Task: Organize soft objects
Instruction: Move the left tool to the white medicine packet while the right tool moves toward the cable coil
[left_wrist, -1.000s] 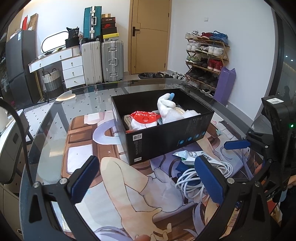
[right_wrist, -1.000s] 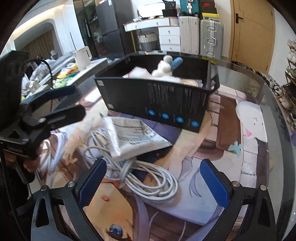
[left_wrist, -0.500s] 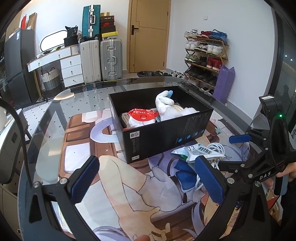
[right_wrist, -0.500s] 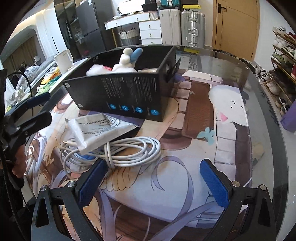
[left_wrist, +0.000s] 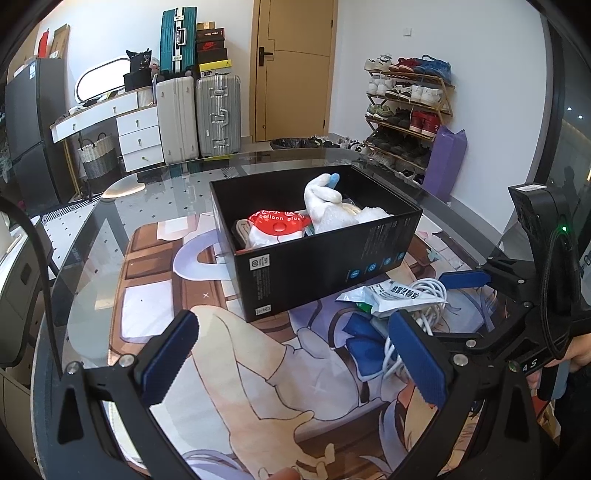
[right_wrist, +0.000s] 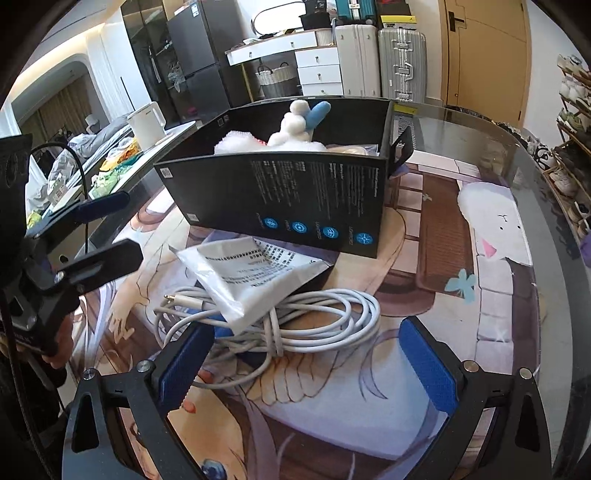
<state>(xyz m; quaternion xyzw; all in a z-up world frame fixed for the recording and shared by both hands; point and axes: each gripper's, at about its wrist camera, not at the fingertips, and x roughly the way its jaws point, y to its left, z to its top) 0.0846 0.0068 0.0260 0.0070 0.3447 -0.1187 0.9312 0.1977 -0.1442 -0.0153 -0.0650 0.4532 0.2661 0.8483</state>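
Both grippers hang over the printed mat with their blue-padded jaws spread wide and nothing between them: my left gripper (left_wrist: 295, 354) sits above the mat's cartoon legs, my right gripper (right_wrist: 308, 363) just short of the coiled white cable (right_wrist: 291, 321).

Only the left wrist view looks down into the black box (left_wrist: 317, 266). There I see a white bag with a red "balloon glue" label (left_wrist: 277, 227) at the near-left end, and beside it a white plush toy (left_wrist: 327, 206) whose blue-tipped end points up and away toward the far wall. Its long axis runs steeply upward, tilted a little to the right. White fluffy stuff (left_wrist: 375, 214) lies toward the box's right end.

The right wrist view meets the box's long printed wall (right_wrist: 295, 195) side-on, so the bag is hidden; only the plush top and its blue tip (right_wrist: 316, 110) rise above the rim, leaning right.

This view shows the cable far better: a loose oval coil, long axis lying left to right across the mat, one plug end poking out to the left. A plastic packet of printed paper (right_wrist: 251, 273) rests on the coil, its far corner reaching the foot of the box. From the left wrist, my right finger covers much of that coil (left_wrist: 417, 295).
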